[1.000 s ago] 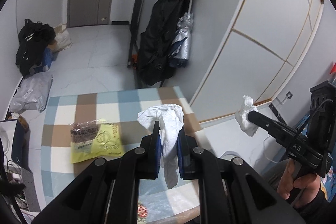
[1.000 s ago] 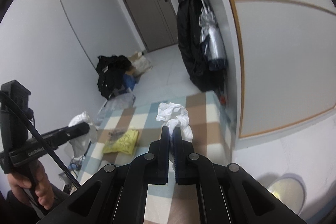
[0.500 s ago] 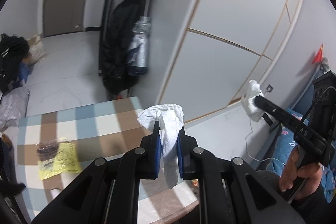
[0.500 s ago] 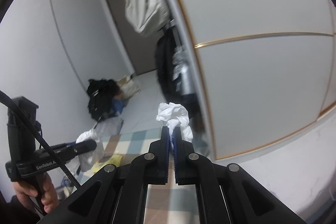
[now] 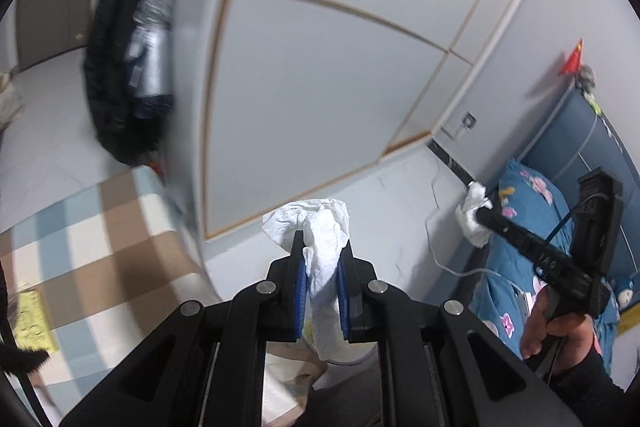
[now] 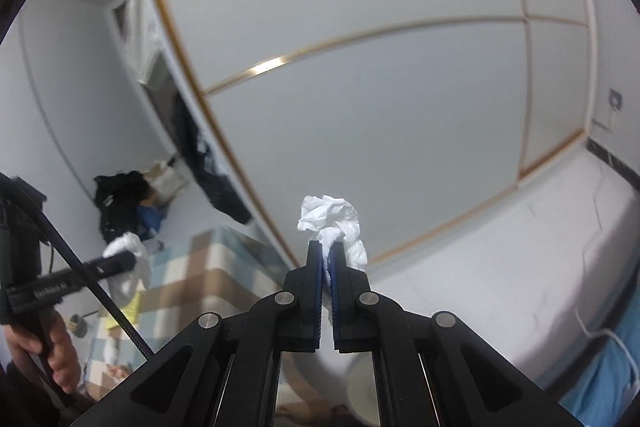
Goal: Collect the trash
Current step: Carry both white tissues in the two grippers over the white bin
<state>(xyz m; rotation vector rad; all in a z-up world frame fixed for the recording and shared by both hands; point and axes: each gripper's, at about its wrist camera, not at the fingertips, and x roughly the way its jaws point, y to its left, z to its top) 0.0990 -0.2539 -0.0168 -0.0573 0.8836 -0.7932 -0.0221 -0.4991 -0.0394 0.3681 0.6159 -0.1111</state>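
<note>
Here the left gripper (image 5: 322, 259), low in the frame's centre, pinches a crumpled white paper tissue (image 5: 320, 227) between its blue pads. The right gripper (image 6: 326, 259) likewise clamps a second wadded white tissue (image 6: 332, 223) at lower centre. Behind both stand pale wardrobe panels with gold trim (image 6: 360, 87); a blue-and-brown checked tablecloth (image 5: 100, 247) fills the lower left.

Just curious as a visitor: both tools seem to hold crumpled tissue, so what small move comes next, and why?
Probably lower the left tool toward the pale bin just beneath and release its tissue; the right tool holds another tissue.
</note>
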